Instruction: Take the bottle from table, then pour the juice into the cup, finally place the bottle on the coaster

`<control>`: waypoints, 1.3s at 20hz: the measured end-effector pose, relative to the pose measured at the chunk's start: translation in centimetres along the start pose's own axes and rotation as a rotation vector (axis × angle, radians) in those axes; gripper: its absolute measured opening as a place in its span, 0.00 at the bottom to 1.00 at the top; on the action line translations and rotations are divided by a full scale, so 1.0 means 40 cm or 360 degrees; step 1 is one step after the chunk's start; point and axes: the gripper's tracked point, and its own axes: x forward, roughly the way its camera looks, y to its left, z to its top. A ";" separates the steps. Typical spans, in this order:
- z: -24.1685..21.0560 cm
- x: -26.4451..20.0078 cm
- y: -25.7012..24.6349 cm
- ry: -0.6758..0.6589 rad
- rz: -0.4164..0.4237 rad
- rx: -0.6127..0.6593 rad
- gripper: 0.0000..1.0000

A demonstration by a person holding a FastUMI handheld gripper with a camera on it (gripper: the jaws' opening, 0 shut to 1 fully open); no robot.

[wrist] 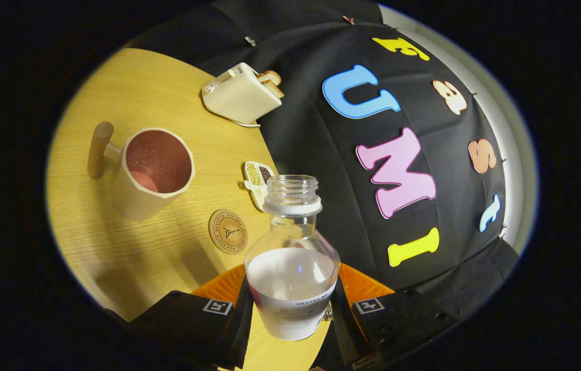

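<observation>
While the cup (152, 172) stands beyond, both fingers (243, 319) clamp the uncapped bottle (292, 268).

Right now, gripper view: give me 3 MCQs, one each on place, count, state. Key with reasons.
1. The coaster lies:
A. under the cup
B. on the table between the cup and the bottle
C. on the toaster

2. Cups on the table:
A. one
B. two
C. three

3. The bottle is:
A. capped, lying flat
B. uncapped, shut in the tool
C. standing on the coaster

Key:
1 B, the coaster sits bare on the wood, beside the cup.
2 A, a single cup with a handle.
3 B, open neck, both fingers of the tool press its sides.
</observation>
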 end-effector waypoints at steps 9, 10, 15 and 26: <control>0.067 0.037 0.095 -0.0086 0.0116 -0.0287 0.71; 0.078 0.039 0.099 -0.0103 0.0114 -0.0329 0.70; 0.112 0.051 0.109 -0.0174 0.0091 -0.0529 0.70; 0.129 0.082 0.096 -0.0260 0.0051 -0.0868 0.70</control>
